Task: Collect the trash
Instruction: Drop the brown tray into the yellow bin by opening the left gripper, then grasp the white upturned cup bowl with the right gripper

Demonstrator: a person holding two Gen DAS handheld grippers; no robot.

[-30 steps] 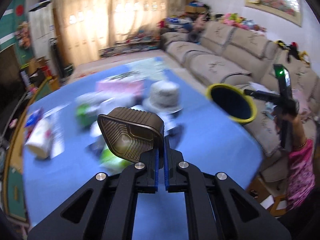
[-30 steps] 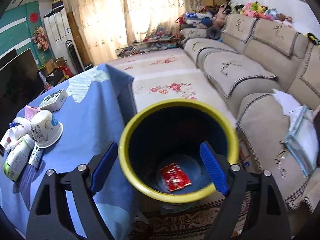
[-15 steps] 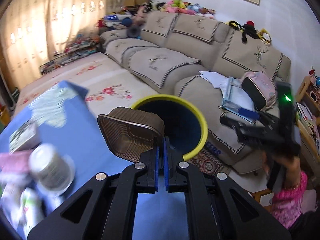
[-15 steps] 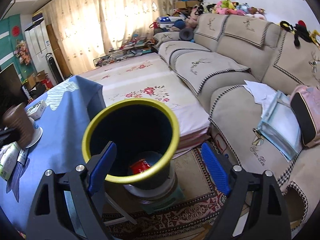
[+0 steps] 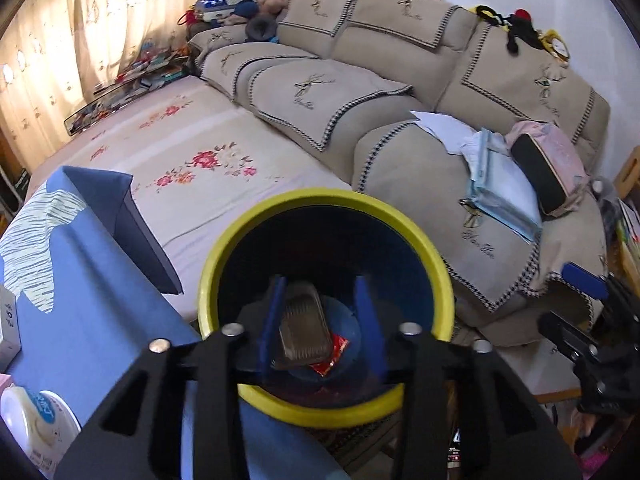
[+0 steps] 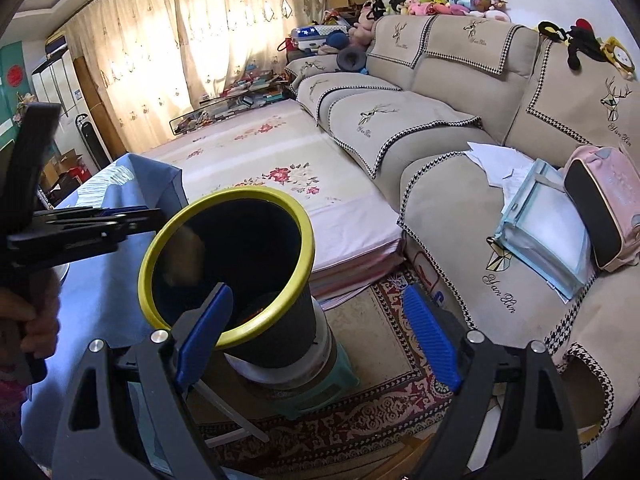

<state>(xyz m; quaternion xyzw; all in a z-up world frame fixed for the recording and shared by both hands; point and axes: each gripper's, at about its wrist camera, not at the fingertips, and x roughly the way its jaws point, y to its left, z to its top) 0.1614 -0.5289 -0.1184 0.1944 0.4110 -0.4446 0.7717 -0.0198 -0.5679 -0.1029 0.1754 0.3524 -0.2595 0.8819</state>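
A dark bin with a yellow rim (image 5: 432, 256) stands beside the blue table. My left gripper (image 5: 320, 320) is open right above the bin's mouth. A brown plastic tray (image 5: 302, 330) sits free inside the bin, partly over a red wrapper (image 5: 336, 356) on the bottom. In the right wrist view the same bin (image 6: 276, 308) stands on a stool, and the left gripper (image 6: 100, 220) reaches over its rim from the left. The brown tray (image 6: 182, 256) shows blurred inside the bin. My right gripper (image 6: 316, 340) is open and empty, near the bin's right side.
The blue-clothed table (image 5: 80, 280) lies to the left, with a white cup (image 5: 36, 428) at its near corner. A beige sofa (image 5: 440, 120) with papers and a pink bag (image 6: 604, 204) is on the right. A patterned rug (image 6: 360, 412) covers the floor.
My left gripper swung from the table to over the bin, then opened; the brown tray it held has dropped into the bin. My right gripper pulled back from the bin.
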